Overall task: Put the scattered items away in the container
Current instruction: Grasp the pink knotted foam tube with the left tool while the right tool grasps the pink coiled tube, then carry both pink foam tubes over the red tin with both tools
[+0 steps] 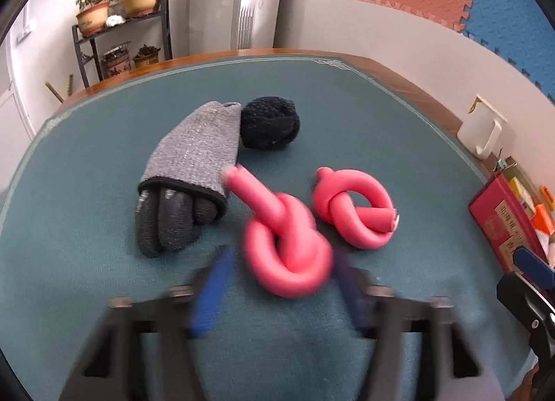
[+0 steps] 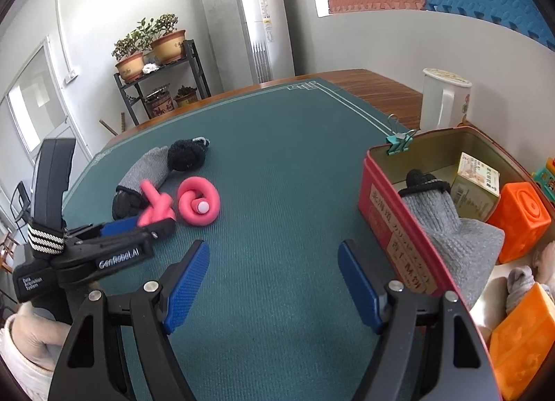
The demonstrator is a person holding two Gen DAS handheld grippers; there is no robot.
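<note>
Two pink foam knots lie on the green mat: a near one (image 1: 284,248) (image 2: 156,208) and a far one (image 1: 353,208) (image 2: 198,201). A grey rolled sock pair (image 1: 187,175) (image 2: 138,175) and a black sock ball (image 1: 270,126) (image 2: 185,154) lie beyond them. My left gripper (image 1: 282,279) (image 2: 138,224) is open, its blurred fingers either side of the near knot. My right gripper (image 2: 274,279) is open and empty over bare mat. The red tin box (image 2: 381,206) (image 1: 499,224) stands at the right and holds grey socks (image 2: 451,227), a small carton and orange blocks.
A white jug (image 2: 445,102) (image 1: 480,130) stands behind the tin. A teal binder clip (image 2: 399,144) sits on the tin's far corner. The wooden table edge (image 2: 364,85) runs beyond the mat. A plant shelf (image 2: 159,78) stands off the table.
</note>
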